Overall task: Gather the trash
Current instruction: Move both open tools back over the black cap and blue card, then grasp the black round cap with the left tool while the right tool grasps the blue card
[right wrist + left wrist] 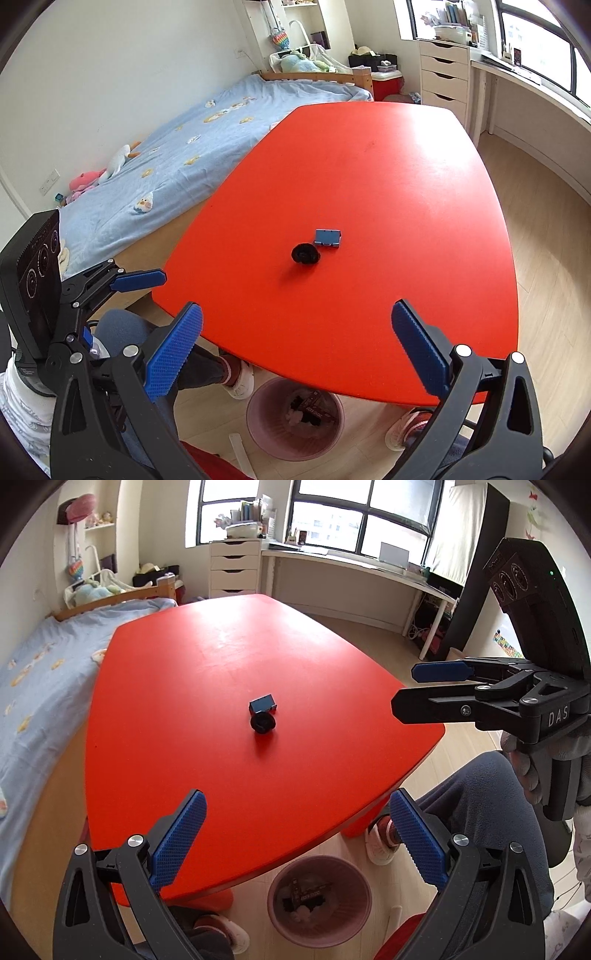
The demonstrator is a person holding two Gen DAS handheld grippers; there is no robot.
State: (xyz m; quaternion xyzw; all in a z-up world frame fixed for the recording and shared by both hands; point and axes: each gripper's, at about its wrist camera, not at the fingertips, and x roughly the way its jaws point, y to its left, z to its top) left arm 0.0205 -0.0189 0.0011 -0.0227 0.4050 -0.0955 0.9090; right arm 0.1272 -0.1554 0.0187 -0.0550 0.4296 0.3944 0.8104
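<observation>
Two bits of trash sit touching mid-way across the red table (221,657): a blue box (263,704), a black lump (263,723) just nearer. Bin (319,899) on floor below near edge. Left gripper (295,843) and right gripper (295,352) both wide open, empty; trash straight ahead of each, neither clearly nearer.

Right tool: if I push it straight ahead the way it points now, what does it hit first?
Probably the red table. The open right tool aims down across the tabletop toward the black lump and the blue piece beside it. Nothing shows in between, though depth is uncertain.
</observation>
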